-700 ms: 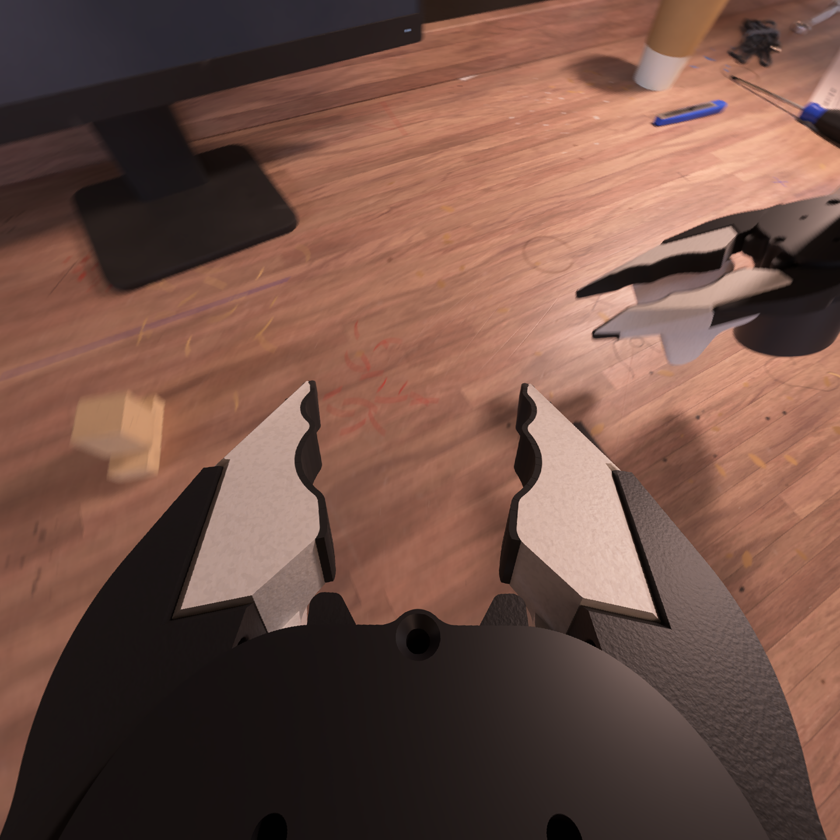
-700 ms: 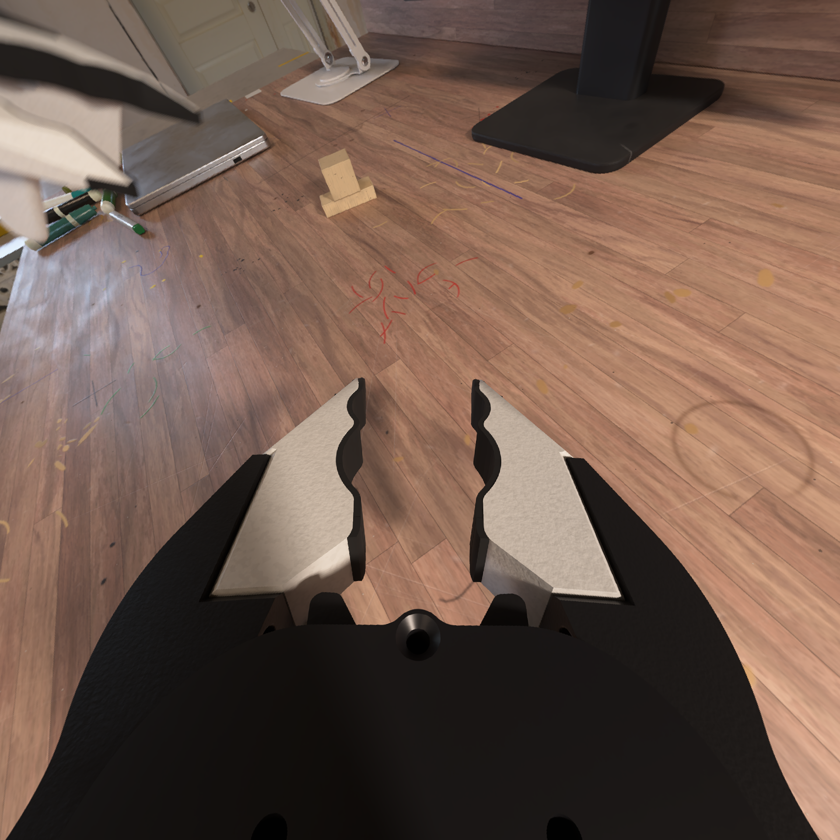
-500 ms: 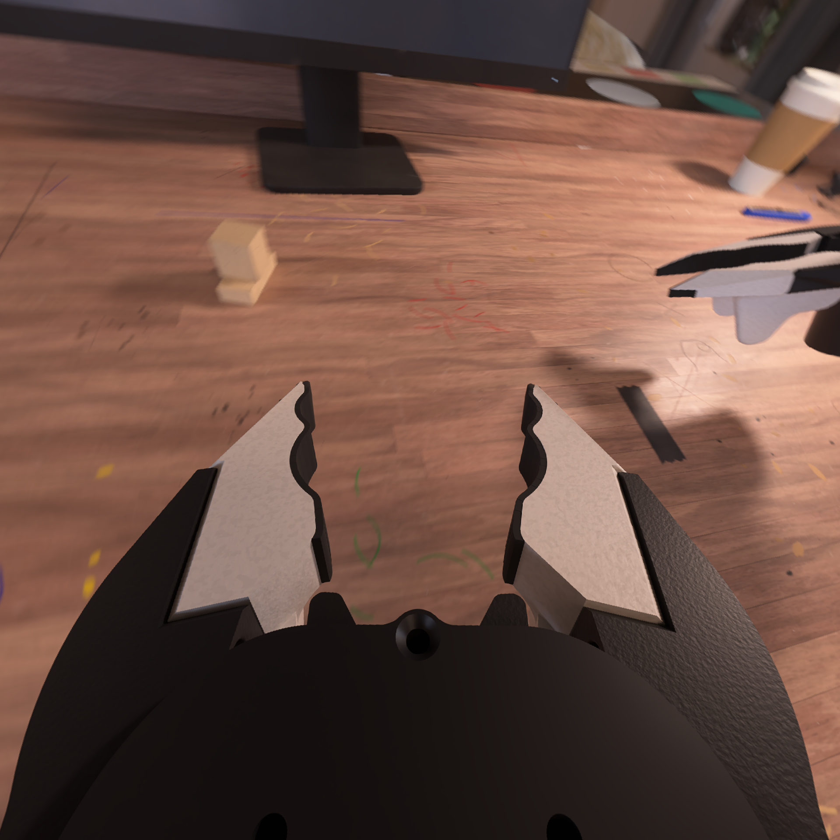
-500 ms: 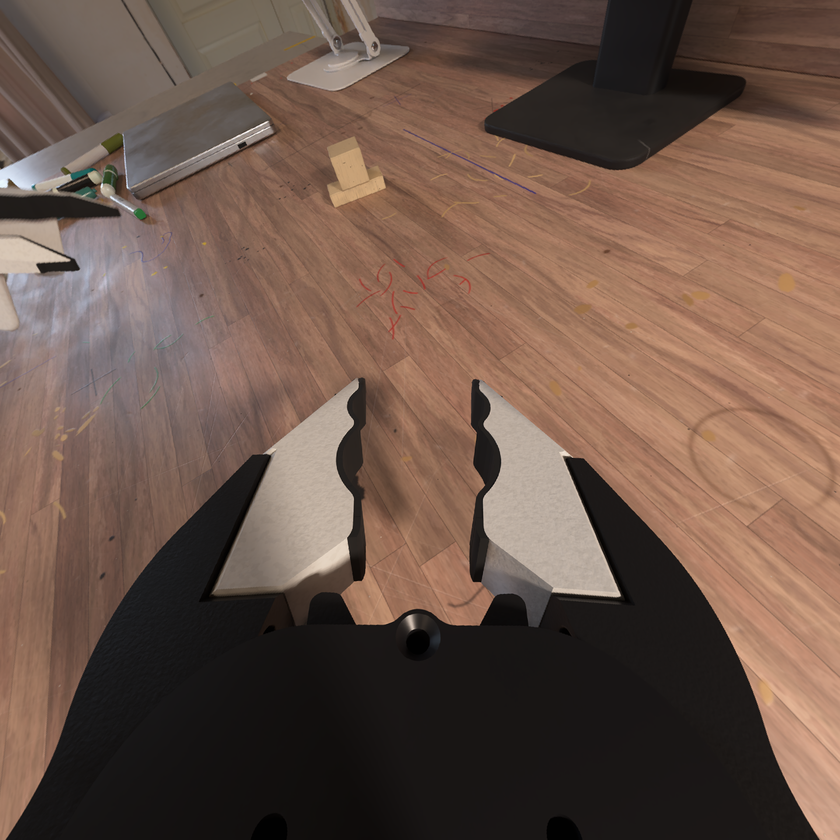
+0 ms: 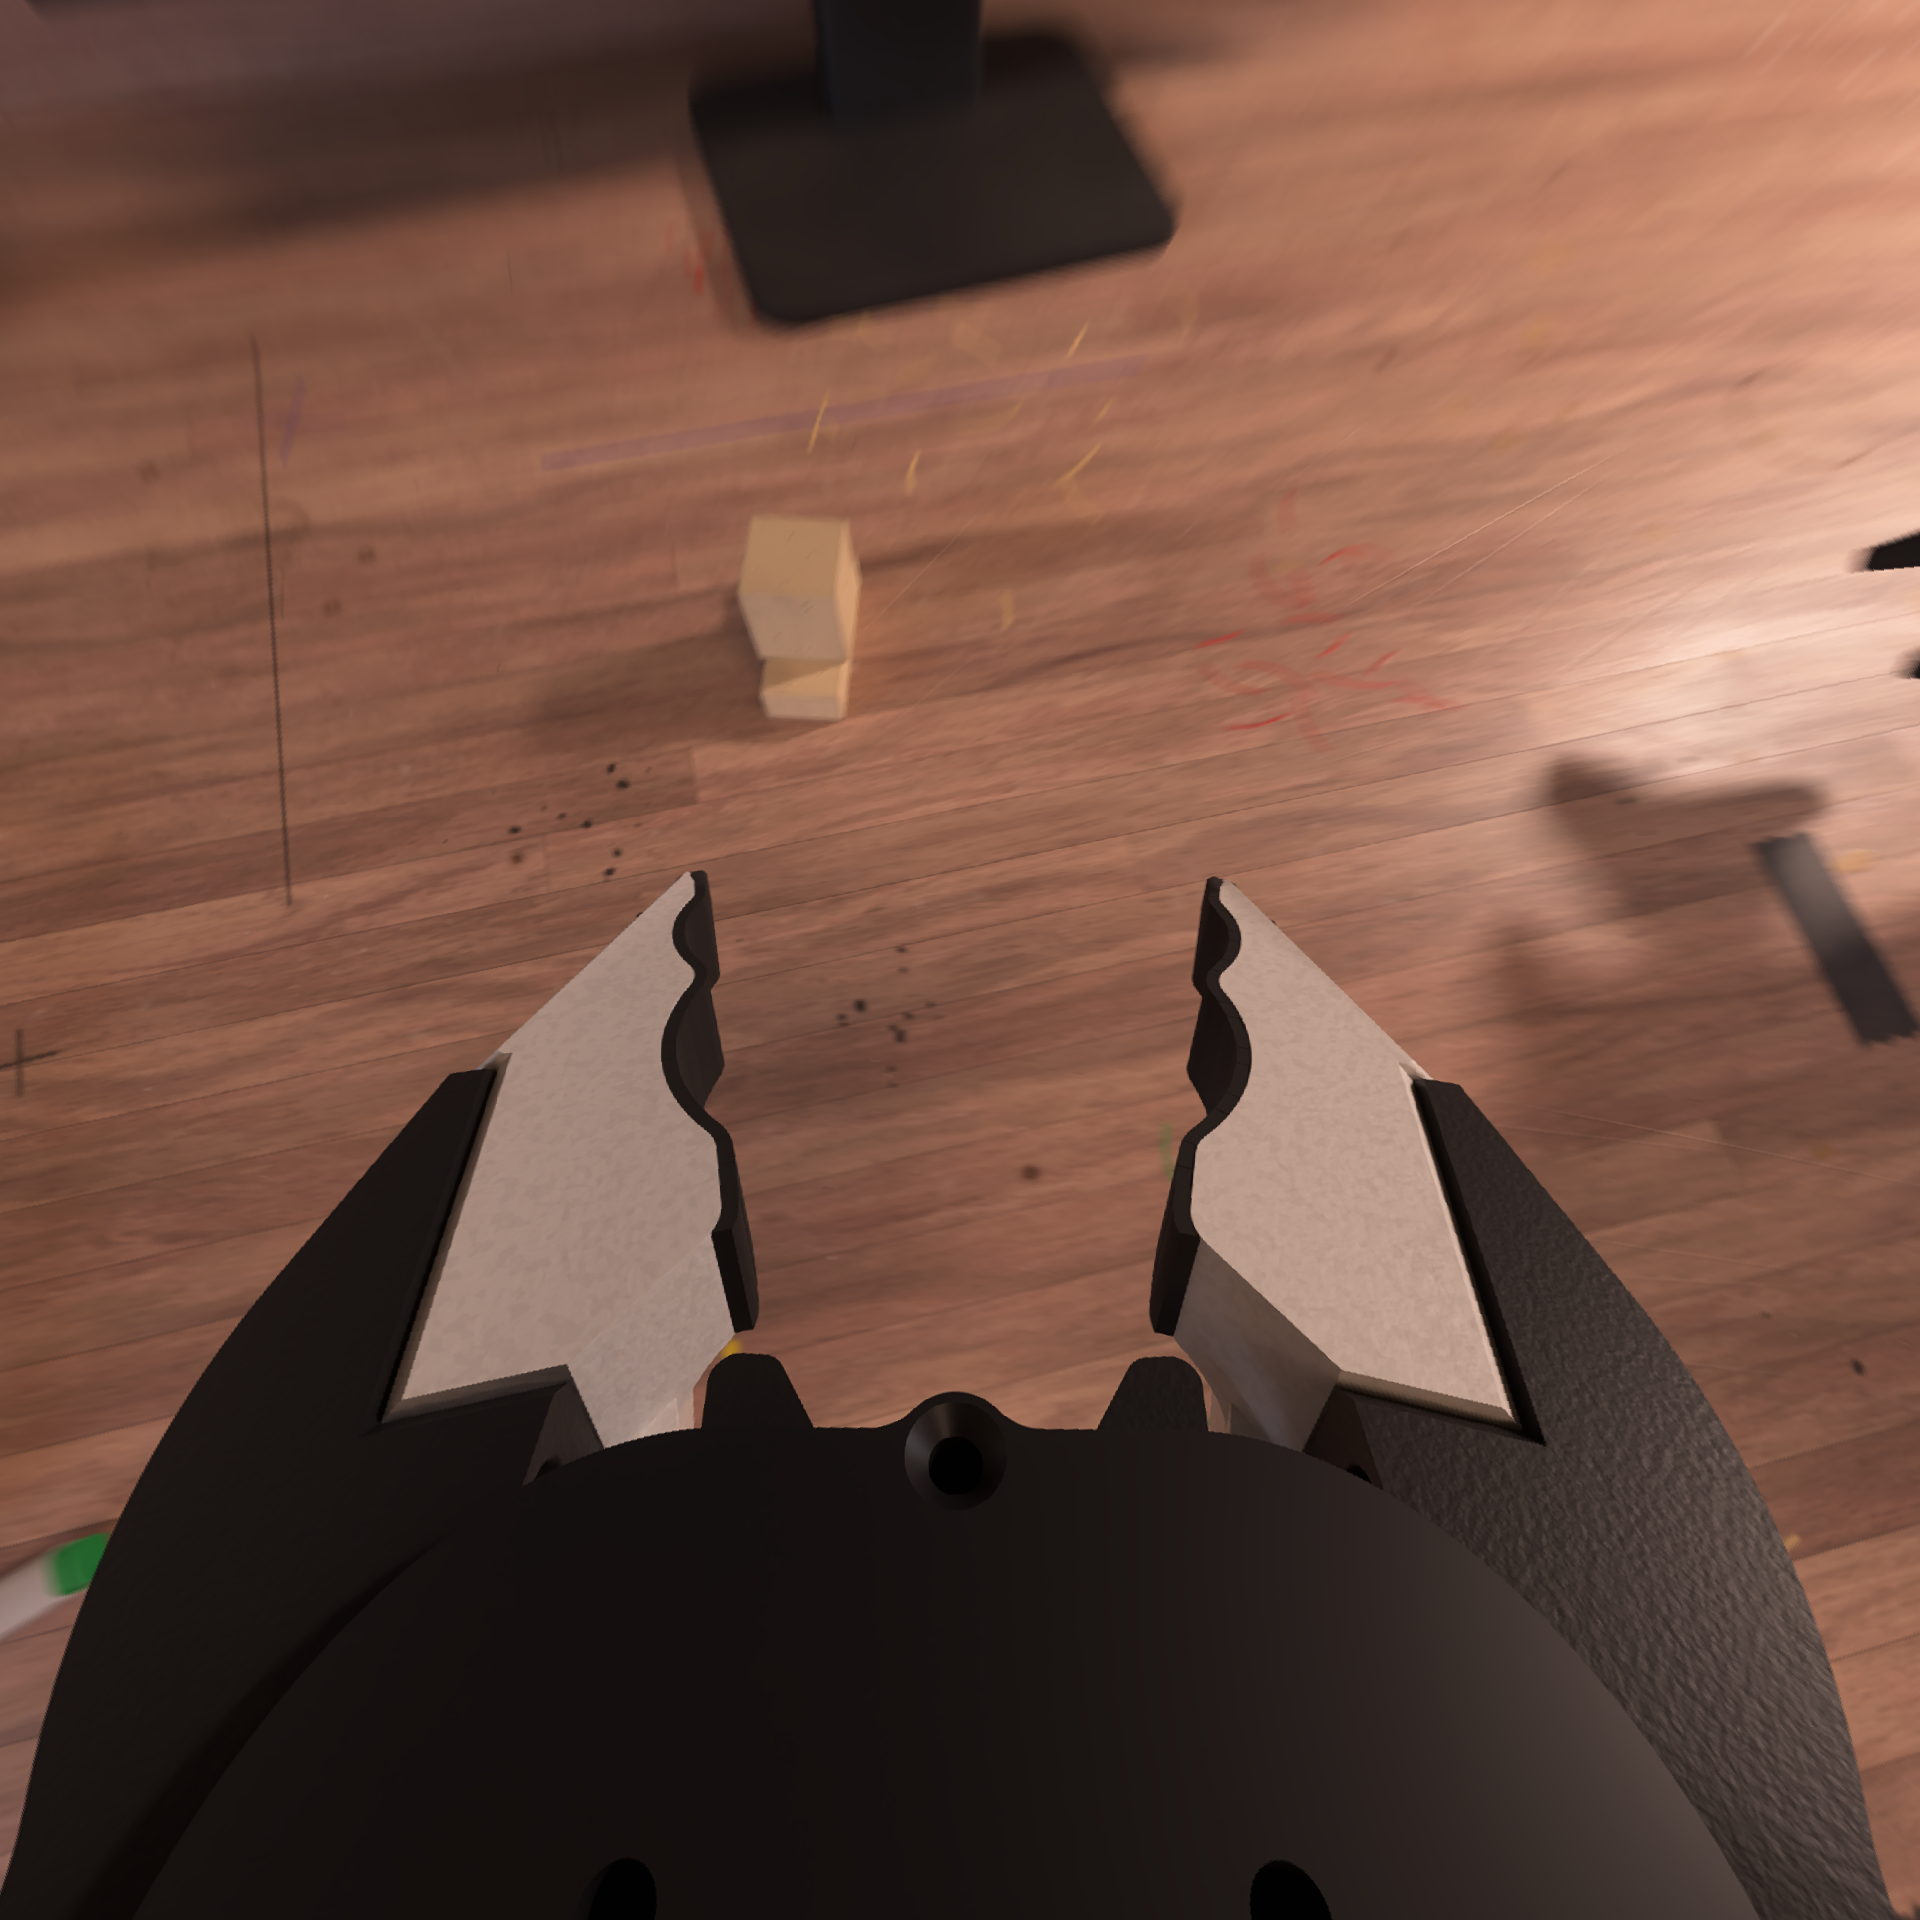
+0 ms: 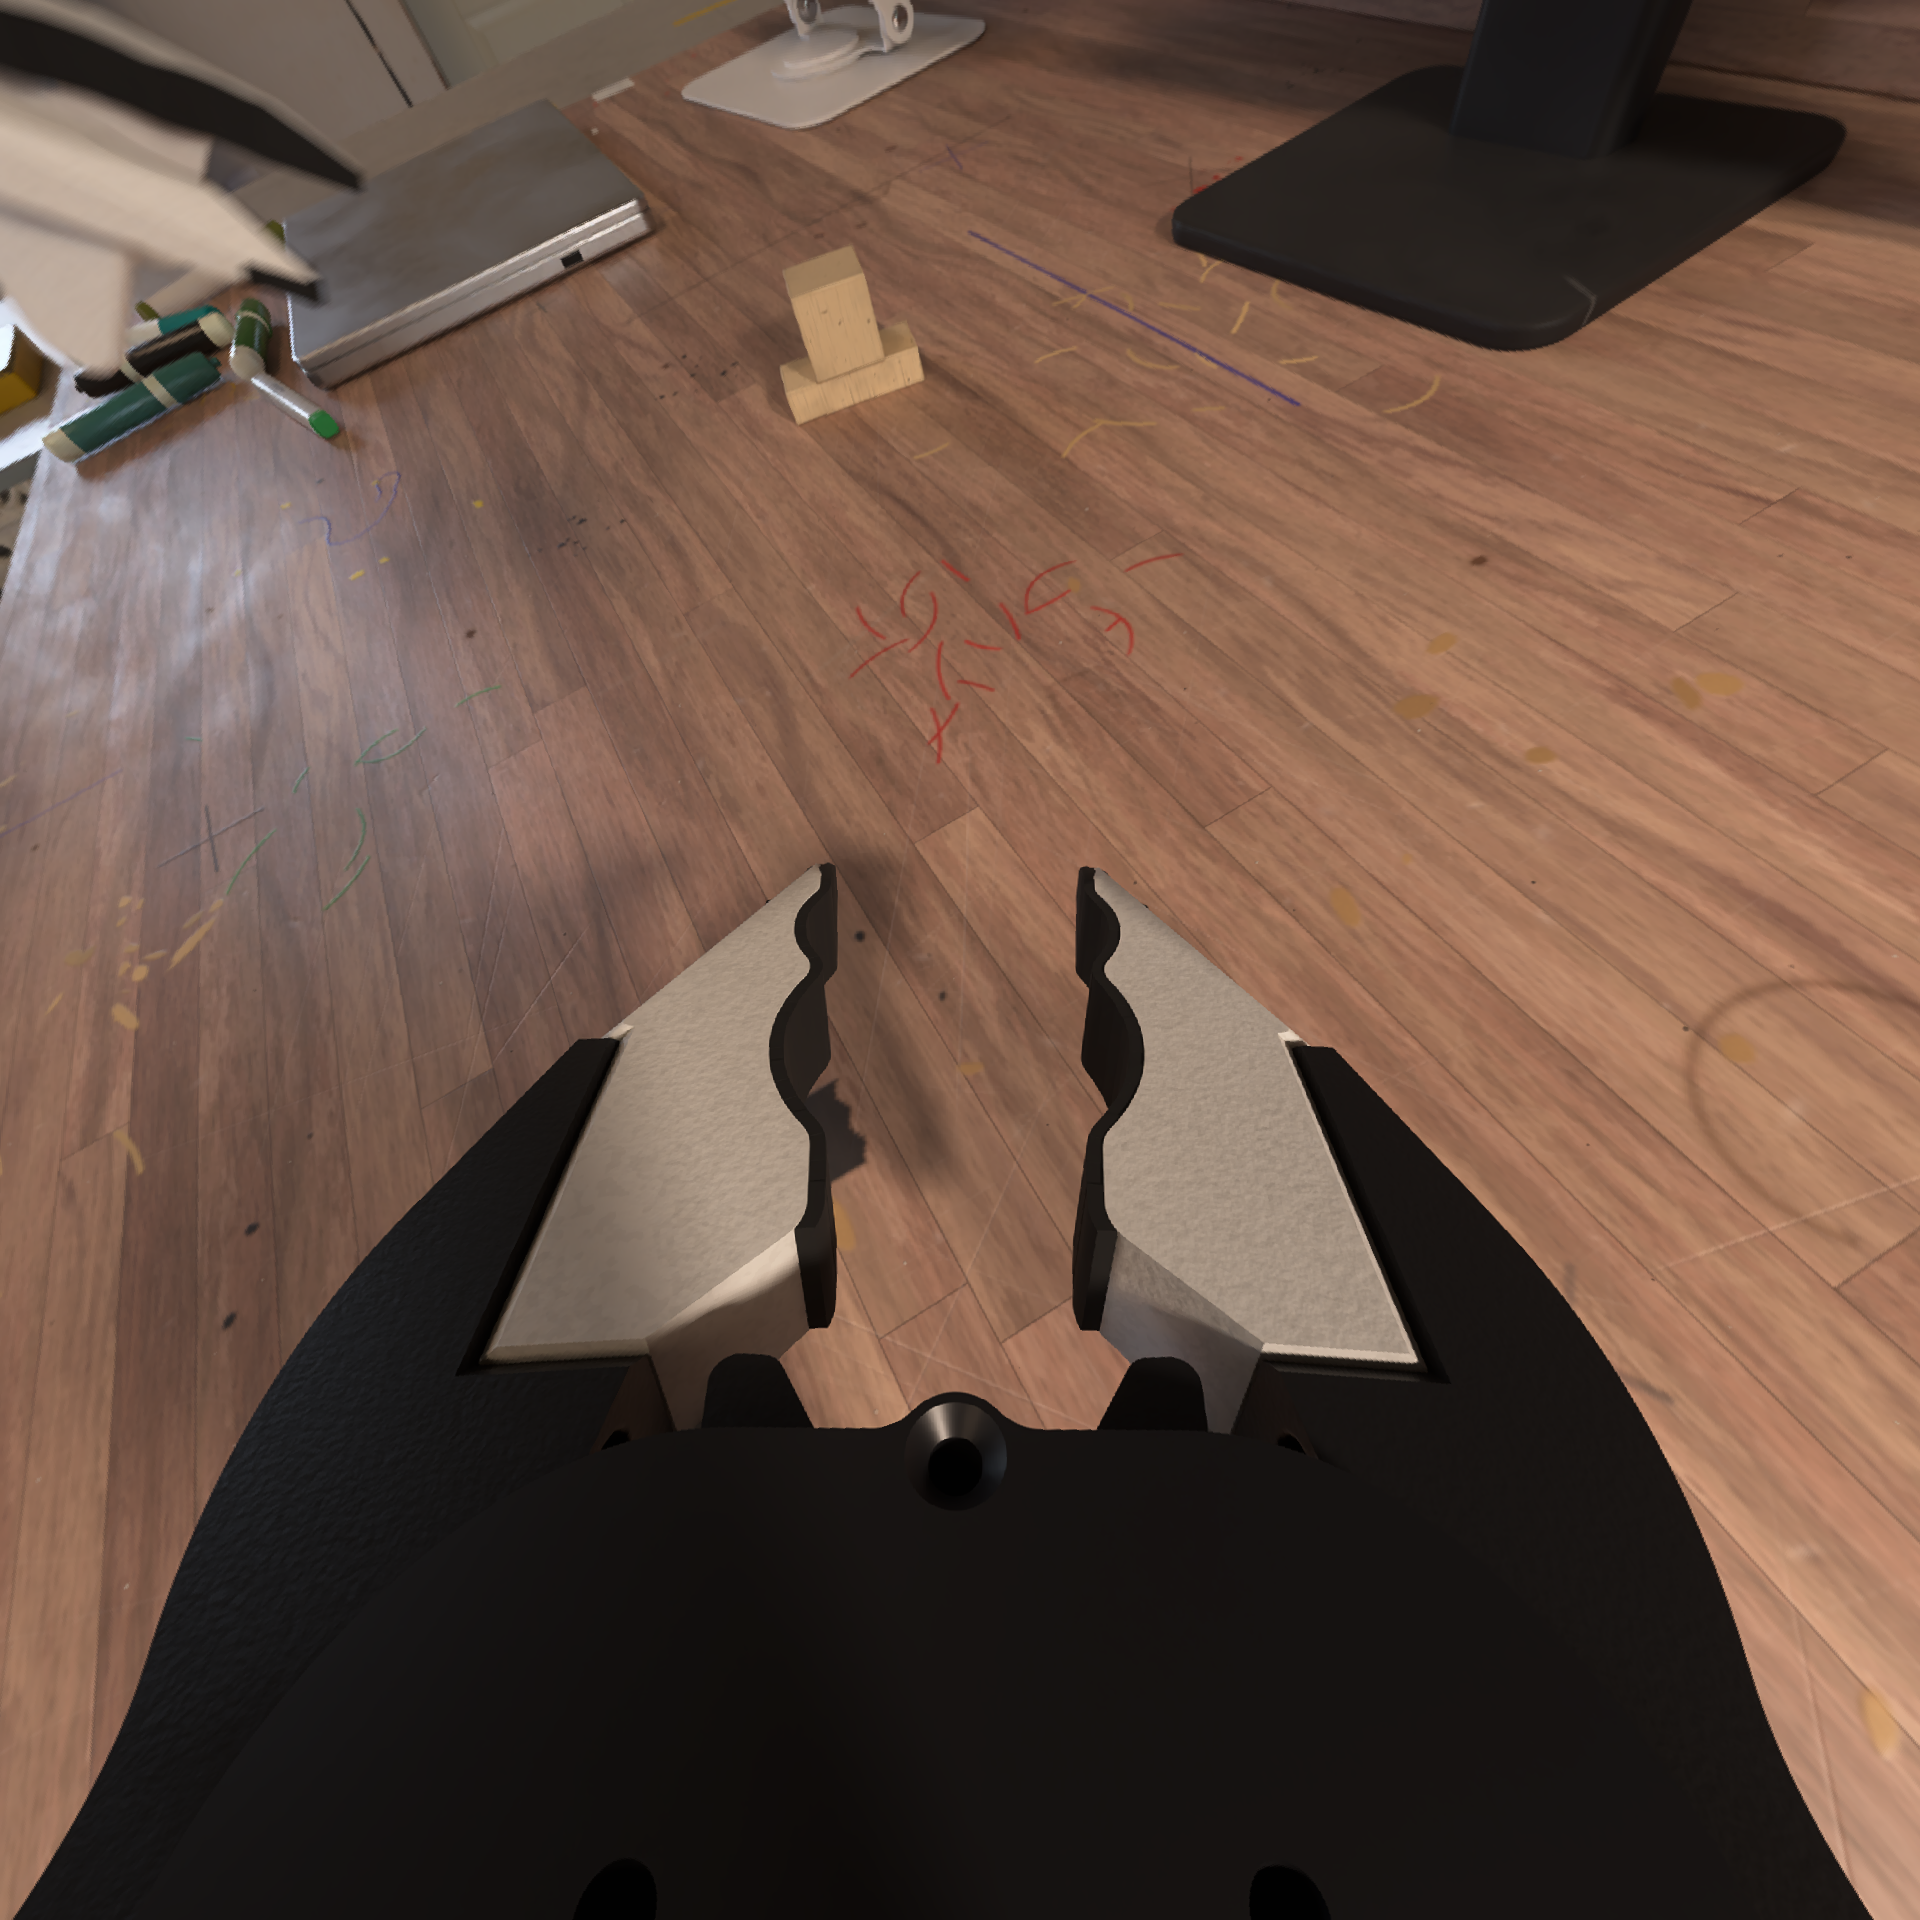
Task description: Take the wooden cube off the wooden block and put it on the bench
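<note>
A pale wooden cube stands on a flat wooden block on the wooden bench. In the right wrist view the cube sits on the block far ahead and a little left. My left gripper is open and empty, above the bench, with the stack ahead and slightly left of its fingers. It also shows at the top left of the right wrist view. My right gripper is open and empty, well short of the stack.
A black monitor stand base lies beyond the stack, also seen in the right wrist view. A closed grey laptop, several green markers and a white lamp base lie at the left. A black tape strip lies at right.
My left gripper has swung left and nearer, so the stack now lies nearly straight ahead of it. My right gripper has crept forward a little. The cube still sits on the block.
</note>
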